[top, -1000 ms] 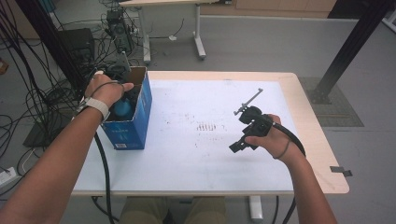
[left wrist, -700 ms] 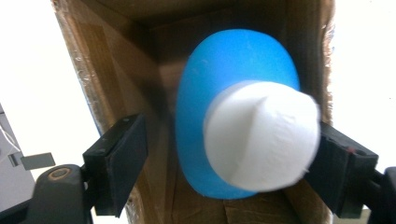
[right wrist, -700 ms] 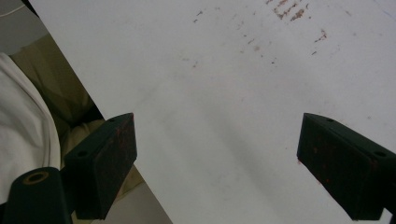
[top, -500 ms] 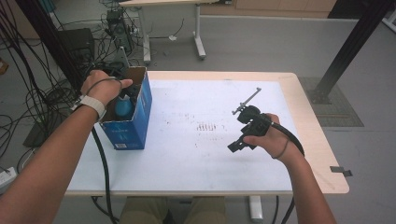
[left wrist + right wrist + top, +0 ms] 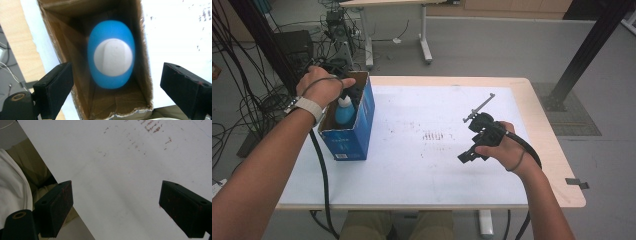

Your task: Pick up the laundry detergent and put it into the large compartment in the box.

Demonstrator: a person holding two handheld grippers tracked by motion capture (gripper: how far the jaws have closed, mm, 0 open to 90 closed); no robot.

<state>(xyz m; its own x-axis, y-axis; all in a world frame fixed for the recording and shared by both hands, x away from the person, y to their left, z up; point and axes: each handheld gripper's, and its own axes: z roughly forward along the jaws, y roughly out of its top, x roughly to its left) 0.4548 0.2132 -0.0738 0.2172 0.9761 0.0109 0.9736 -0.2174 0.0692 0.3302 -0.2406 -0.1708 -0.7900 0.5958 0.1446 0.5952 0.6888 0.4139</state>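
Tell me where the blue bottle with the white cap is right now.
The blue bottle stands upright inside the open blue cardboard box at the table's left side in the high view, directly below the open left gripper.

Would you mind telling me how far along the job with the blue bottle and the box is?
Done: the blue bottle stands upright inside the cardboard box. In hand: the left gripper, jaws just opened and clear of the bottle, sits above the box. The right gripper is open over the bare table. Left: probably just withdrawing.
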